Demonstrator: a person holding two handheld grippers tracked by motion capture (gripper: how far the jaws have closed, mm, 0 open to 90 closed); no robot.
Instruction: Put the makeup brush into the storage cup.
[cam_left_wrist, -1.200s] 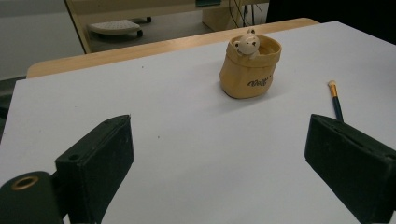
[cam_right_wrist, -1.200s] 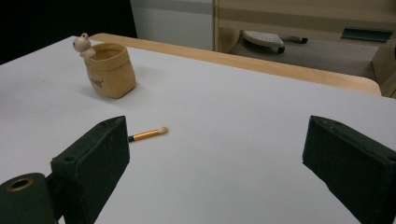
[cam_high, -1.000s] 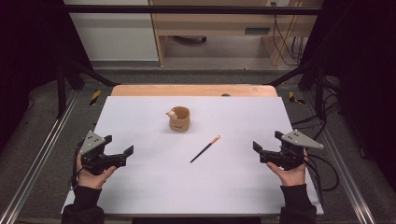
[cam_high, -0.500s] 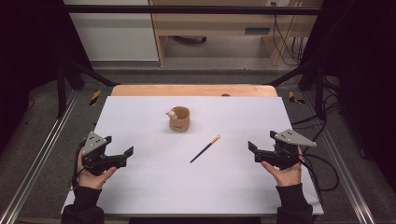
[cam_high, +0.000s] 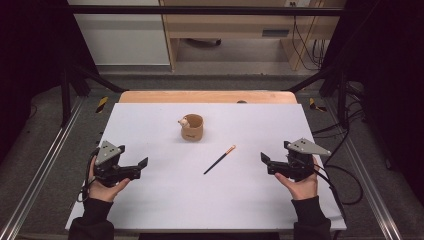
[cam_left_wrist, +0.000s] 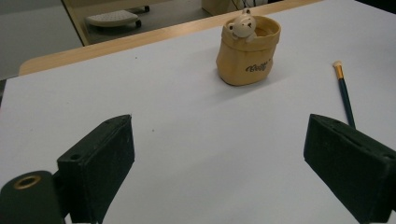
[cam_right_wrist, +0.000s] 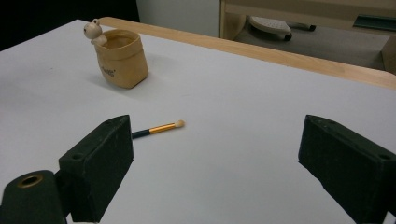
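Hidden or unclear: in my left gripper view, the lower end of the brush passes behind the right-hand jaw and is cut off there. In my right gripper view, the dark handle of the brush disappears behind the left-hand jaw; only the gold ferrule and pale tip are exposed. The script printed on the cup is too small for me to read. The room beyond the table edges is dark in the high view, and I cannot make out detail there.

Surface and room: the work surface is a white table with a wooden strip along its far edge. Past it, at 12 o'clock, I see a wooden bench and, at 1 o'clock, loose cables on a grey floor.

Task items: the brush lies flat near table centre, slim, dark-handled, with a gold ferrule and a pale tip pointing toward 1 o'clock. It is untouched. The cup stands upright at 11 o'clock from the brush, well apart from it; it is tan, sack-shaped, with a small bear figure on its rim.

Grippers: the left gripper sits at 9 o'clock from the brush, jaws apart, holding nothing. The right gripper sits at 3 o'clock, near the brush, jaws apart, holding nothing.
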